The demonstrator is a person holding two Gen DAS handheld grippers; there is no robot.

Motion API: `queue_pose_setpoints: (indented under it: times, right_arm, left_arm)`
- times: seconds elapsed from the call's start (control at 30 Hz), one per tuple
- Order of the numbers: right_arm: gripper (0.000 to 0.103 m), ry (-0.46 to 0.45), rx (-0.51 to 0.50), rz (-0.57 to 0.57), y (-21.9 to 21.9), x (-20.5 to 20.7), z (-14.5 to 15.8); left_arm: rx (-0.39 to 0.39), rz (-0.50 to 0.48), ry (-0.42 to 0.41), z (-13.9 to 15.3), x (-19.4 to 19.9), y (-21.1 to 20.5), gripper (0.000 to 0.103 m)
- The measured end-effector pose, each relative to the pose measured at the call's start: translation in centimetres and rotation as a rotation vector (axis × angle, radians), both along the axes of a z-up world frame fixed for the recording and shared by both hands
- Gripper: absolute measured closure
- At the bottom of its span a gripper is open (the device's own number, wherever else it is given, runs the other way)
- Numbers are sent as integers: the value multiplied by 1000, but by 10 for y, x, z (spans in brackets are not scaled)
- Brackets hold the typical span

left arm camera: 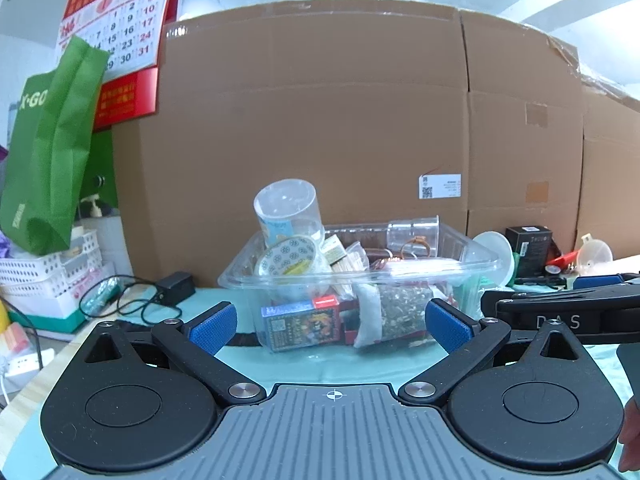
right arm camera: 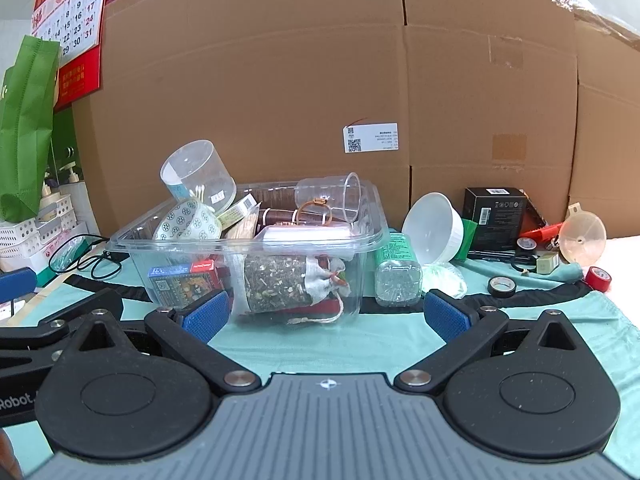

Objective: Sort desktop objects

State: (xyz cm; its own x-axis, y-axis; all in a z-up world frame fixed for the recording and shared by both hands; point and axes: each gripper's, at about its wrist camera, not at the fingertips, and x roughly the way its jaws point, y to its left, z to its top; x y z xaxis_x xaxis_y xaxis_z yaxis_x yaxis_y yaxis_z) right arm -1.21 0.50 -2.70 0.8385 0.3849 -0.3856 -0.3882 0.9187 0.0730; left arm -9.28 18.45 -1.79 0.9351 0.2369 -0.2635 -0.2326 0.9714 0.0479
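Left gripper (left arm camera: 331, 322), right gripper (right arm camera: 325, 314) — both spread, empty. Clear tub (right arm camera: 248, 246) well filled; bowl (right arm camera: 434, 226), tape rolls (right arm camera: 502, 287), funnel (right arm camera: 582, 238) — seemingly unsorted.

Not much readable here tbh. The wall calendar (left arm camera: 116, 28) has red dates you can make out: 1, 2, 3, then 8, 9, 10, then 15, 16, 17, down to 29, 30, 31. The green bag (left arm camera: 48, 140) says "X·GO" in white. The other gripper's black arm (left arm camera: 560, 316) has "DAS" on it, and in the right wrist view the black arm (right arm camera: 24, 360) at the left edge reads "Robot.". The white sticker (right arm camera: 371, 137) on the cardboard box (right arm camera: 280, 80) has QR codes, but its print is too small to read.
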Motion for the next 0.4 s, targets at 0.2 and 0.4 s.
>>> queue_pose_setpoints:
  times: [0.2,0.4]
  right_arm:
    - [0,6,-2,0,1,1,-1]
    - [0,8,-8,3,2,0,-2]
  left_arm:
    - [4,-5,-3,-3,-1,-1,3]
    - [13,21,-9,-3,-1,-1,0]
